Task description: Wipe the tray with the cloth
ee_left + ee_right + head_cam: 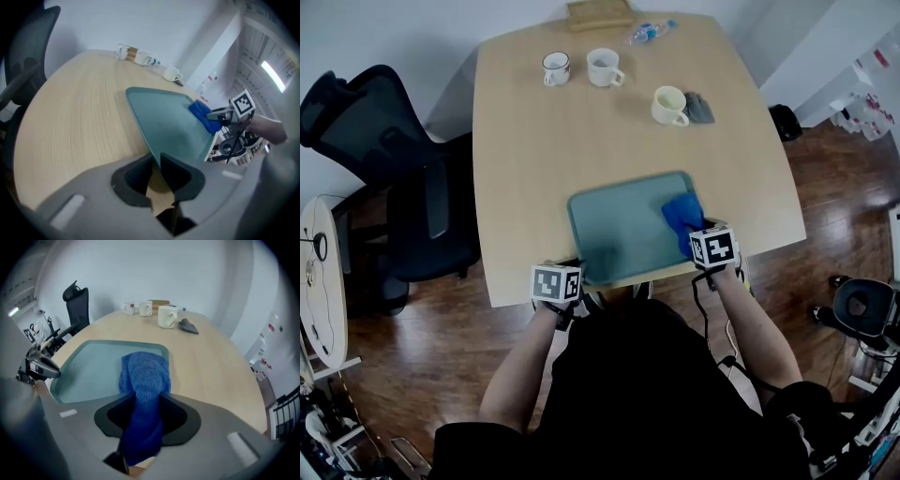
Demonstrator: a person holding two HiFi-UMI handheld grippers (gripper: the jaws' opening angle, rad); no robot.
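The teal rectangular plastic tray (619, 230) lies at the lower middle of the head view, on the near edge of the pale wooden surface (534, 131), with its long axis running left to right across the frame. The left claw (156, 159) pinches the tray's rim at its lower left corner. The right claw (144, 399) is clamped on the bunched blue knitted cloth (682, 214), which rests on the tray's right end. Almost all of the bare tray floor therefore lies to the left of the cloth, toward the left claw, so I judge the next stroke should run leftward along that long axis.
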